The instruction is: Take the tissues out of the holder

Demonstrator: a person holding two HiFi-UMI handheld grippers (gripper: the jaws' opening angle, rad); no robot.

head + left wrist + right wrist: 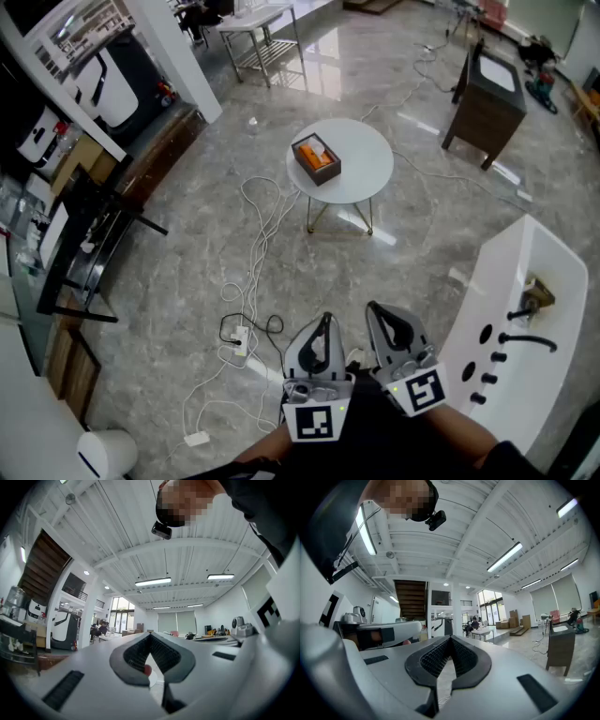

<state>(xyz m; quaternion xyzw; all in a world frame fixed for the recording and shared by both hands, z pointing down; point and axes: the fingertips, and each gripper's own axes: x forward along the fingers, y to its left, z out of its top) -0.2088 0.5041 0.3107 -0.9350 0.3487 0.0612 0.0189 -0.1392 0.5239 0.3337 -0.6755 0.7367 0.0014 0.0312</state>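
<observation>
Both the left claw (324, 319) and the right claw (373, 307) are closed tight on nothing, well apart from the table (367, 173), so walk up to the holder (308, 165) near its left edge, steady it with one and pinch what looks like a tissue tuft (316, 147).

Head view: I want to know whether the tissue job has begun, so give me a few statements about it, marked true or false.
1. The tissue holder stands on the round white table. True.
2. The left gripper grips the tissue holder. False: it is shut on nothing, far from the table.
3. The right gripper is shut and empty. True.
4. The dark cabinet stands between the grippers and the table. False: it stands beyond the table, to the right.
</observation>
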